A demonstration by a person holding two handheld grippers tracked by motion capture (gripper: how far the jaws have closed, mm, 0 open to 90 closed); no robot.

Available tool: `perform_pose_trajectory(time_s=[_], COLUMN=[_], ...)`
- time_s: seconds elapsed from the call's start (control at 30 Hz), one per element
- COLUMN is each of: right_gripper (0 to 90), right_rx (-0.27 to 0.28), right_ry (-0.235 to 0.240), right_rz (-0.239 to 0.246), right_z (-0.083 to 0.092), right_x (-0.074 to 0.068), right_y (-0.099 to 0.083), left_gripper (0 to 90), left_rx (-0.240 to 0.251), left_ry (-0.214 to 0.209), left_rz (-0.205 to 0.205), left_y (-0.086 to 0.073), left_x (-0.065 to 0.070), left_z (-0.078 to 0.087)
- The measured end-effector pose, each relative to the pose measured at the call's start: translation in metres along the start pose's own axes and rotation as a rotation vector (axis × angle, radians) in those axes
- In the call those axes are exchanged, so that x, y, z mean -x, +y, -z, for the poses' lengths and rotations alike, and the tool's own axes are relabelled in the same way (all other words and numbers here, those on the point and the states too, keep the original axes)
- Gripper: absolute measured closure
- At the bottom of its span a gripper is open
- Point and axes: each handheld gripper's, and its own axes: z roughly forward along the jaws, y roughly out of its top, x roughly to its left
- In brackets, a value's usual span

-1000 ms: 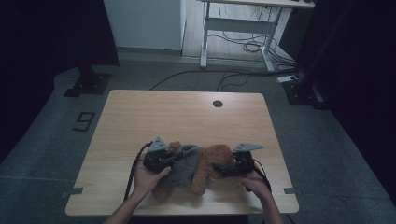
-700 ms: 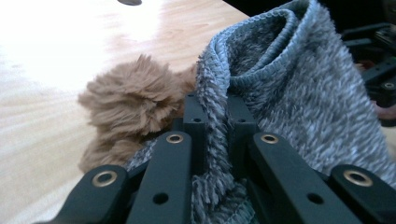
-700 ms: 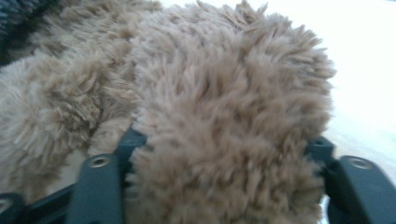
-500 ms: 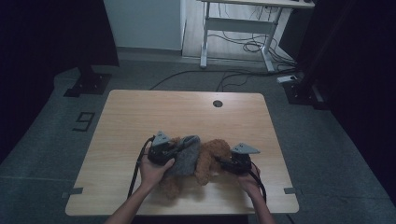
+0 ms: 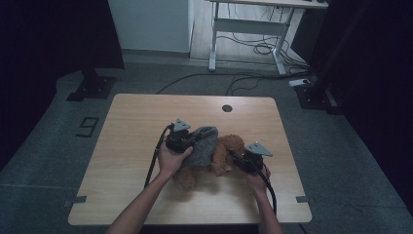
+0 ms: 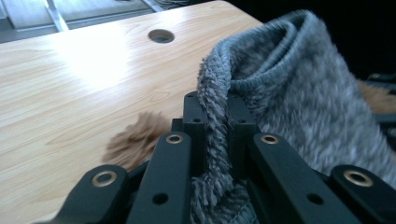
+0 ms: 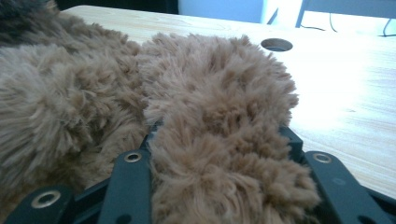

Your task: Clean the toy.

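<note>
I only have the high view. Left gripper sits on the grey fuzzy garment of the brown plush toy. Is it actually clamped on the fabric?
Observer: Yes. In the left gripper view the left gripper has its jaws shut on the ribbed hem of the grey fuzzy garment, a fold pinched between the pads.
Operator: And the right one? It just looks parked against the toy.
Observer: The right gripper has a limb of the brown plush toy between its jaws; they have just been closing and now press on the fur.
Operator: Anything under the left gripper?
Observer: A tuft of the toy's brown fur lies on the light wooden table, beside the left jaw.
</note>
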Motion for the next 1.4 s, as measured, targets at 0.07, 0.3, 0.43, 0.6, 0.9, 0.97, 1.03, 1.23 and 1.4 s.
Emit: perform_pose_trajectory(time_s=[0.07, 0.3, 0.43, 0.6, 0.9, 0.97, 1.03, 1.23, 1.4], right_gripper=[53.1, 52.1, 51.4, 50.7, 50.2, 50.1, 50.0, 49.6, 49.4], right_rx=[0.001, 0.015, 0.015, 0.013, 0.009, 0.012, 0.013, 0.012, 0.011], right_ry=[0.020, 0.044, 0.049, 0.061, 0.045, 0.047, 0.049, 0.062, 0.077], right_rz=[0.001, 0.030, 0.051, 0.048, 0.072, 0.067, 0.062, 0.045, 0.027], right_z=[0.005, 0.019, 0.025, 0.027, 0.030, 0.030, 0.031, 0.033, 0.035], right_x=[0.000, -0.009, -0.011, -0.008, -0.014, -0.013, -0.013, -0.011, -0.008], right_y=[-0.002, -0.008, -0.010, -0.014, -0.013, -0.014, -0.014, -0.016, -0.018], left_gripper=[81.3, 81.2, 81.2, 81.6, 81.8, 81.8, 81.7, 81.5, 81.5], left_rx=[-0.004, -0.029, -0.127, -0.146, -0.117, -0.115, -0.111, -0.116, -0.203], left_ry=[-0.016, -0.093, -0.064, -0.018, 0.033, 0.054, 0.081, 0.131, 0.150], left_rz=[-0.010, -0.095, -0.139, -0.179, -0.158, -0.153, -0.143, -0.073, -0.013], left_y=[0.006, 0.032, 0.028, 0.020, 0.005, 0.004, 0.000, -0.021, -0.053], left_x=[0.008, 0.062, 0.080, 0.078, 0.050, 0.041, 0.029, -0.010, -0.039], left_z=[-0.003, -0.031, -0.059, -0.060, -0.020, -0.009, 0.003, 0.032, 0.040])
